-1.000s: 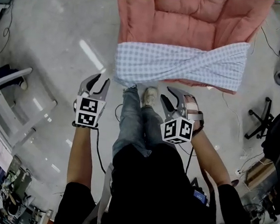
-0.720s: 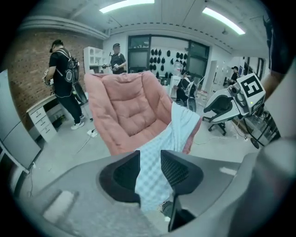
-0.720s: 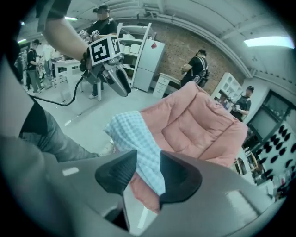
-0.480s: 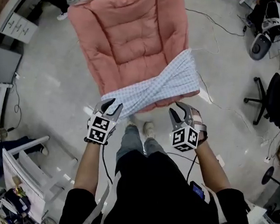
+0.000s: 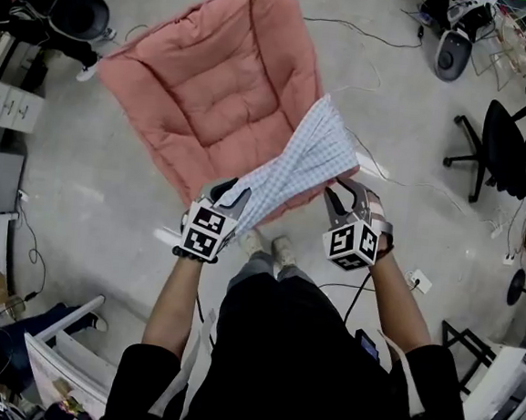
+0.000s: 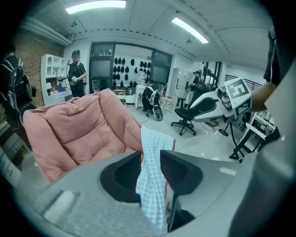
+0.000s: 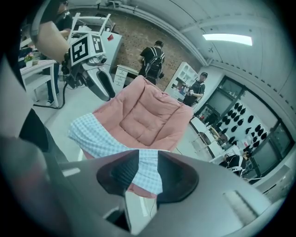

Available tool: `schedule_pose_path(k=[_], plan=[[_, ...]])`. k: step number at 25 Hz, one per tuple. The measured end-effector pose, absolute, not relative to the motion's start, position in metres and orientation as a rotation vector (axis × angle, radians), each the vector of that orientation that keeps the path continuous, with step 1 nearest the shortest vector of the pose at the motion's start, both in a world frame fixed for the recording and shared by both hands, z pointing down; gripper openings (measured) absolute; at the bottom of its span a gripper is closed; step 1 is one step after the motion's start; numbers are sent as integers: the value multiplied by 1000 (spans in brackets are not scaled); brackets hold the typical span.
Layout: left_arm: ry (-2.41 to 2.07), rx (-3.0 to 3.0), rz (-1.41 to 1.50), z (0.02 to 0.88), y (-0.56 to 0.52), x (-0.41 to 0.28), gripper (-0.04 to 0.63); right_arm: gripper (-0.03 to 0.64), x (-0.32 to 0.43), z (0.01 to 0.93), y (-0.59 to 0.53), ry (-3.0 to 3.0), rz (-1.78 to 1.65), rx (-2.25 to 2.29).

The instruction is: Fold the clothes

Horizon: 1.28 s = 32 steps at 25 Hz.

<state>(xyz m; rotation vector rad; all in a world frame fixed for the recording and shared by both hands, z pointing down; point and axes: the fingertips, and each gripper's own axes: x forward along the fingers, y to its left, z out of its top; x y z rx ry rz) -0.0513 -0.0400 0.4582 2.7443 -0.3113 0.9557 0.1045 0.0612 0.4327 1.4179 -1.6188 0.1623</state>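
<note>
Both the left gripper (image 5: pixel 230 195) and the right gripper (image 5: pixel 342 195), hanging empty over the person's legs a second ago, are now gripping the near edge of the checked cloth (image 5: pixel 306 153), so the fold is getting under way with a pickup. Each is squeezing a bunched corner between narrow jaws, the fabric filling the gap, and the right jaws have just been closing onto it. Beyond them the cloth is trailing, gathered and twisted, over the front corner of the pink cushion (image 5: pixel 209 90), which is lying on the floor.
</note>
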Motion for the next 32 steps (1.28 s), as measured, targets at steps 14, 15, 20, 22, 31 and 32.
schedule_pose_path(k=[14,15,20,22,31,32], plan=[[-234,2814,983,435,-74,27,130,113,219,398,23,-1531,114,1466],[-261,2805,985,437,-76,36,130,110,233,403,18,-1550,115,1452],[-489,2675,1041,469,-86,86,130,109,305,444,-24,-1725,76,1291],[-601,2589,1049,485,-91,102,130,109,330,462,-41,-1794,63,1200],[-929,2292,984,520,-79,154,130,107,392,525,-104,-1963,-12,808],[-942,2281,998,527,-76,149,130,107,387,534,-109,-1970,-13,782]])
